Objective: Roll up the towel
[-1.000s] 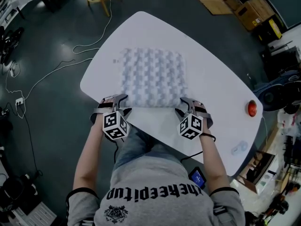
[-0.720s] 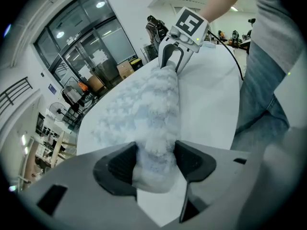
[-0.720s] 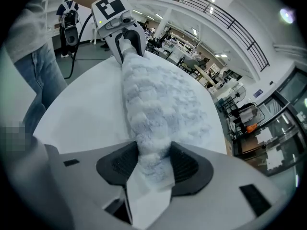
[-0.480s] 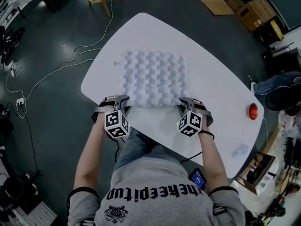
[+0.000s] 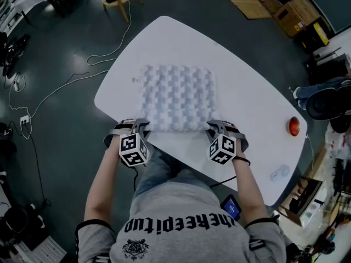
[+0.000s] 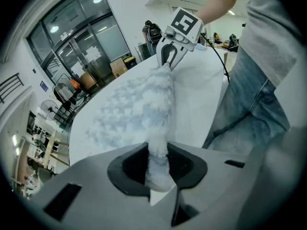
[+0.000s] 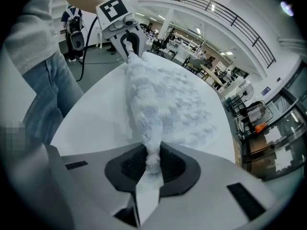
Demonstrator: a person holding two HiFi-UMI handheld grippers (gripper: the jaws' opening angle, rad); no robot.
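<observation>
Both hand-held grippers (image 5: pixel 141 126) (image 5: pixel 214 126) just closed, pinching the towel's (image 5: pixel 178 97) crosswise near edge.

Only the person's grey shirt (image 5: pixel 181 240) carries readable print: one line of inverted lettering (image 5: pixel 181 223), seemingly "thekeepitup", above a small crest (image 5: pixel 135 249)

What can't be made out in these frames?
- Head view: near corners of the pale fluffy towel sit under the left gripper and right gripper. Their jaws have just been closing and pinch it.
- Head view: small pale object near the white table edge is too small to identify.
- Gripper views: the towel's underside lies against the table.
</observation>
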